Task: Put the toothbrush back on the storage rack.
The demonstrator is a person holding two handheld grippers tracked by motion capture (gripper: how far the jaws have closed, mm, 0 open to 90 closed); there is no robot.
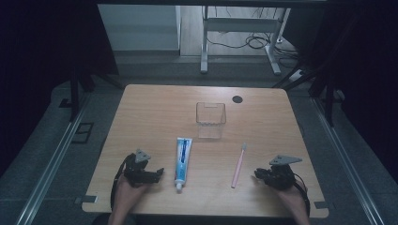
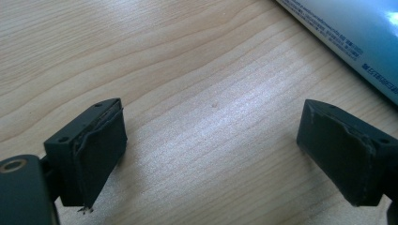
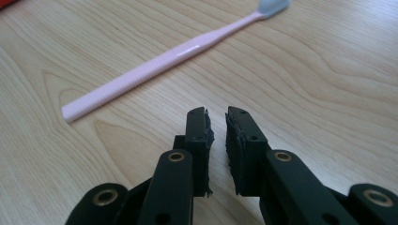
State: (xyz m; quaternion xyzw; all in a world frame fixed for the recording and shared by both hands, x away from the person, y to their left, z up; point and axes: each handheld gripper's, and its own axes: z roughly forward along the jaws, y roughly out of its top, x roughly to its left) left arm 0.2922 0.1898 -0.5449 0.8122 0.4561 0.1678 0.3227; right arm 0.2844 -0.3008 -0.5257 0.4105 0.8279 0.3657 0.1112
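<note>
A white and blue toothpaste tube (image 1: 183,159) lies lengthwise on the wooden table (image 1: 150,112), cap toward the front edge. My left gripper (image 1: 159,172) rests on the table just left of it, jaws pointing right. In the left gripper view it (image 2: 211,115) stands wide open over bare wood, with the tube (image 2: 356,33) at the upper right. A pink toothbrush (image 1: 239,166) lies right of the tube, bristles away from me. My right gripper (image 1: 257,173) sits just right of its handle end. Its jaws (image 3: 217,115) are nearly together with nothing between them, a little short of the toothbrush (image 3: 164,63).
A clear square plastic cup (image 1: 210,119) stands upright at the table's middle, beyond the tube. A small black disc (image 1: 237,99) sits near the far edge. Metal desk legs and cables (image 1: 253,42) lie on the floor behind the table.
</note>
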